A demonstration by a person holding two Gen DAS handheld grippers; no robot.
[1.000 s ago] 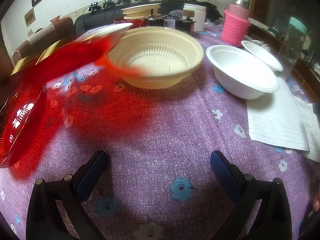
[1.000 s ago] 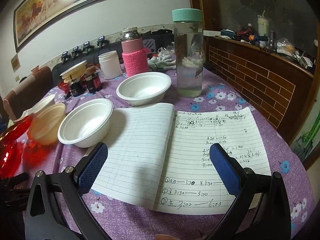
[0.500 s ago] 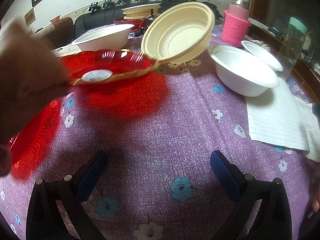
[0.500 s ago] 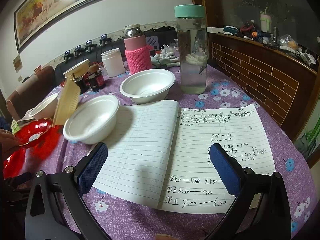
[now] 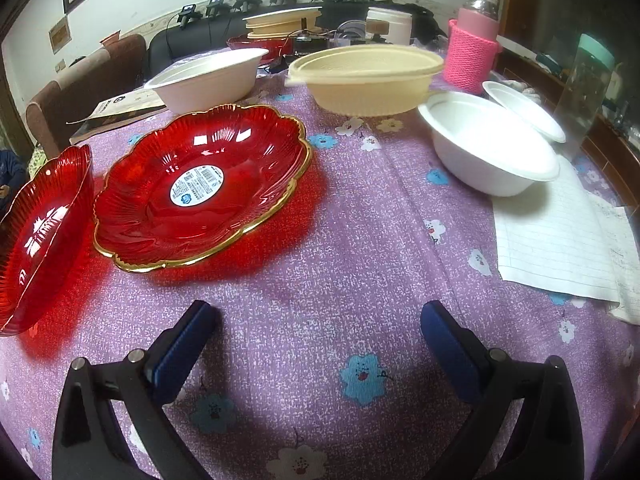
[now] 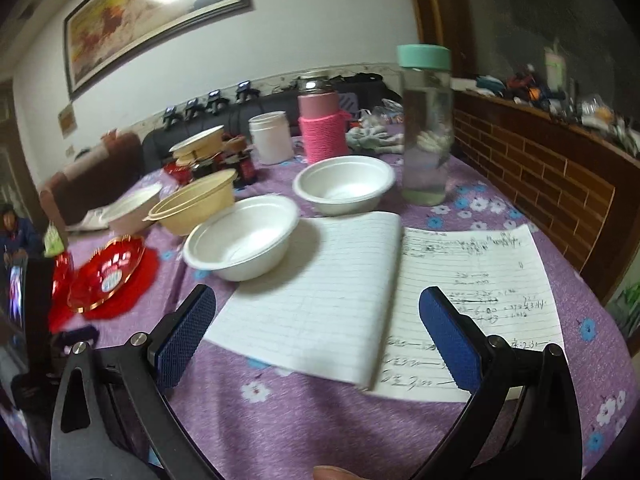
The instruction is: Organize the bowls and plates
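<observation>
A red glass plate with a gold rim (image 5: 200,188) lies on the purple tablecloth, with a second red plate (image 5: 36,236) at the far left. Behind stand a cream bowl (image 5: 366,84) and a white bowl (image 5: 208,80); two more white bowls (image 5: 488,148) (image 5: 524,110) sit at the right. My left gripper (image 5: 316,340) is open and empty, low over the cloth in front of the plates. My right gripper (image 6: 316,328) is open and empty over an open notebook (image 6: 384,296), with the white bowls (image 6: 244,236) (image 6: 344,184) and cream bowl (image 6: 196,208) beyond.
A clear bottle with a teal lid (image 6: 426,128), a pink knit-covered jar (image 6: 322,120), a white tub (image 6: 272,136) and small jars crowd the far side. More stacked dishes (image 5: 280,26) stand at the back. A brick-faced ledge (image 6: 540,184) borders the table's right.
A hand set the gold-rimmed red plate down flat on the cloth and withdrew. The cream bowl, tilted up half a second ago, now sits upright. Both grippers stayed open.
</observation>
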